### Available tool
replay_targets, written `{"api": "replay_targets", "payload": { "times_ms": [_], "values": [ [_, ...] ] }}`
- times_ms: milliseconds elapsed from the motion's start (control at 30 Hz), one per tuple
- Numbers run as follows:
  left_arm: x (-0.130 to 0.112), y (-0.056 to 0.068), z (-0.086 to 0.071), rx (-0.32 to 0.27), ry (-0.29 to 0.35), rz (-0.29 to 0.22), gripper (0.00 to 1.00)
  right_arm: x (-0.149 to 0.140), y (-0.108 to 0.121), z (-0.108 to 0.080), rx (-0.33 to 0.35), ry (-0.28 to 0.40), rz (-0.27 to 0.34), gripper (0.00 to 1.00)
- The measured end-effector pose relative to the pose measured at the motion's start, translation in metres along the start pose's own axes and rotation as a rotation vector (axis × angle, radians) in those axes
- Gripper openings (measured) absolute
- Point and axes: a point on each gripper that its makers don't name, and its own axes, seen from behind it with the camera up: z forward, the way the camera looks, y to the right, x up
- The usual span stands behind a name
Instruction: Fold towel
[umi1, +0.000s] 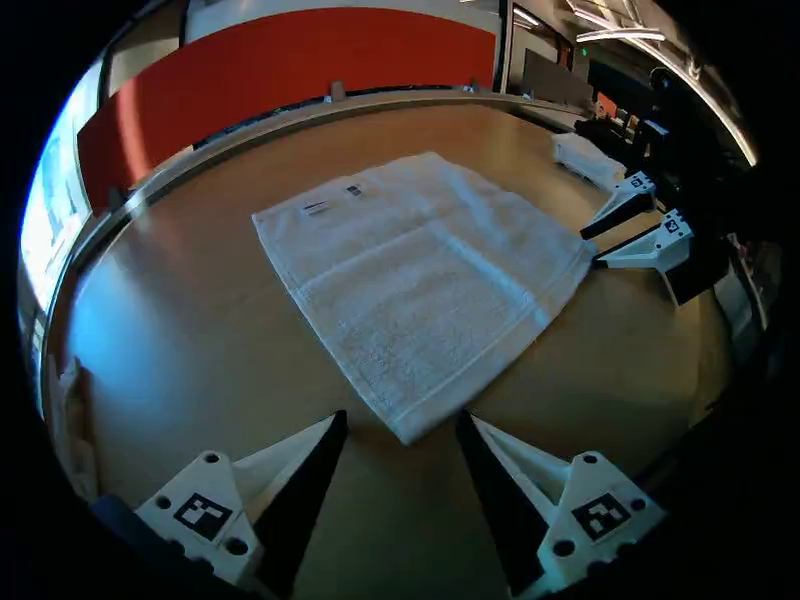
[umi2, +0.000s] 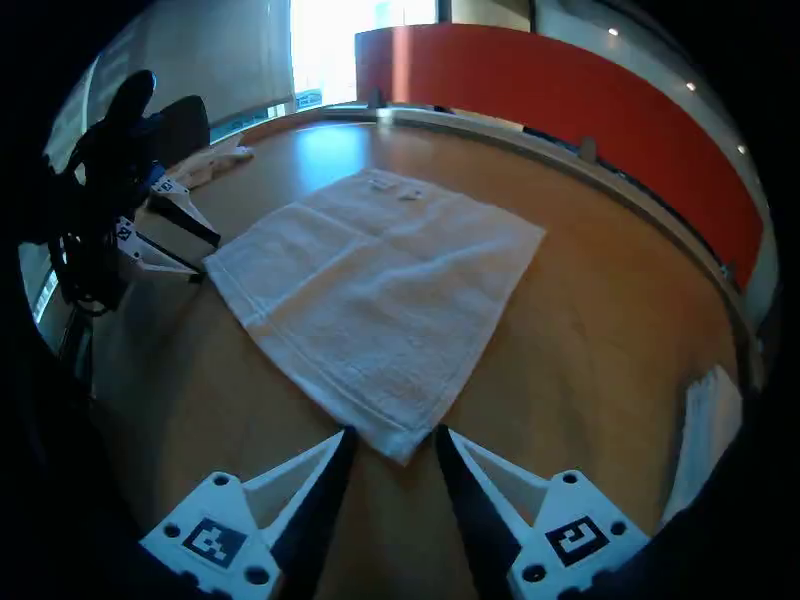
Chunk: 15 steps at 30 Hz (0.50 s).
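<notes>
Closest in the left gripper view, the left gripper (umi1: 400, 418) is seen with its two fingers (umi1: 300, 470) spread apart and nothing clamped between them. One corner of the white towel (umi1: 420, 280) is found right at the fingertips, lying in the gap without being pressed from either side. From that corner the towel is spread flat across the wooden table (umi1: 200, 330), away from the tool, and two small labels (umi1: 335, 198) are carried near its far edge. At the towel's corner to the tool's right, the right gripper (umi1: 590, 250) is seen, its fingers also parted and its tips right at the hem. Beyond it a folded white cloth (umi1: 588, 160) is laid on the table, well apart from the towel. An orange panel (umi1: 300, 70) is set behind the table's far rim.

In the right gripper view, the right gripper's fingers are shown open, with another towel corner lying in the gap between the tips. The left gripper is seen at the towel's corner off to the left.
</notes>
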Motion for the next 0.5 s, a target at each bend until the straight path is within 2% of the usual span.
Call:
{"api": "replay_targets", "payload": {
  "times_ms": [100,300,500],
  "values": [
    [0.0002,-0.0015,0.0007,0.01,-0.003,-0.005,0.75,-0.0002,0.0,0.0001,0.002,-0.003,0.0,0.49],
    [0.0011,-0.0002,0.0021,0.019,-0.005,0.007,0.71,0.0,-0.0012,0.0005,0.002,-0.006,-0.008,0.47],
    [0.0018,0.002,0.0028,0.016,-0.013,0.009,0.63,0.0002,-0.0029,0.0005,0.007,-0.007,-0.004,0.38]
  ]
}}
